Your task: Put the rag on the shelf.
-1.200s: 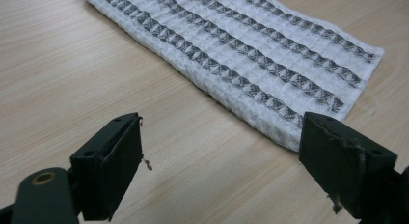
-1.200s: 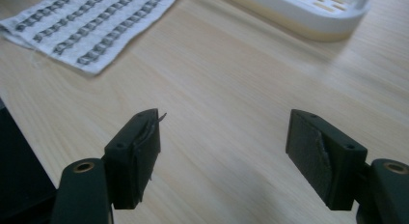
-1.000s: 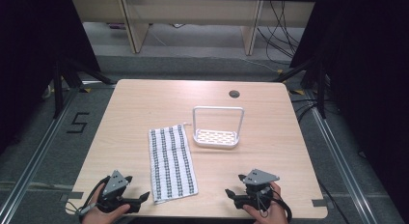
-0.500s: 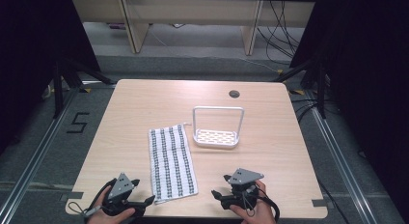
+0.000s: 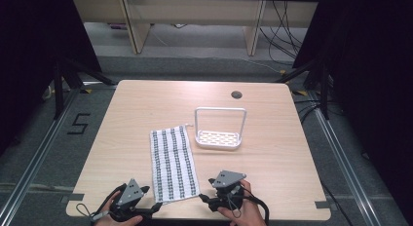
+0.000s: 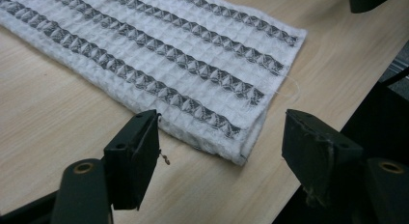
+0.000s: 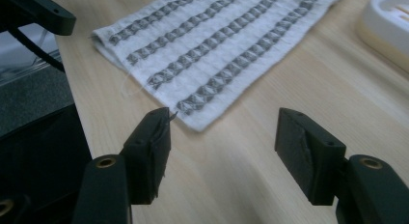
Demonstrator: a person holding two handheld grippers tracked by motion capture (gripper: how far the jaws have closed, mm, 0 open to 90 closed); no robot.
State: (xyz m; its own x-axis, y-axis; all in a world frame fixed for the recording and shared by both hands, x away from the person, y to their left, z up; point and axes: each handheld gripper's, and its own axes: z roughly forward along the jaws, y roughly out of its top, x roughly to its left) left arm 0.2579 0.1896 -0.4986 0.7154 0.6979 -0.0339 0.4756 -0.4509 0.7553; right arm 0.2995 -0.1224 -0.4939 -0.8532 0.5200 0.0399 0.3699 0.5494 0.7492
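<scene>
A white waffle towel with dark stripes (image 5: 173,162) lies flat on the wooden table (image 5: 272,153), its short near edge close to the table's front edge. My left gripper (image 5: 148,210) sits at the towel's near left corner. In the left gripper view it (image 6: 222,147) is open, and the folded towel (image 6: 169,55) has its corner just ahead of the gap. My right gripper (image 5: 205,201) sits at the near right corner. In the right gripper view it (image 7: 222,147) is open, with the towel (image 7: 217,45) corner just ahead of the left jaw.
A white plastic rack with a tall hoop handle (image 5: 219,131) stands right of the towel's far end; its rim (image 7: 386,26) also appears in the right gripper view. A cable hole (image 5: 236,94) lies near the far edge. Floor drops off just behind both grippers.
Both grippers have moved inward along the table's front edge towards the towel's near corners, and now flank its near edge. The towel and rack have not moved.
</scene>
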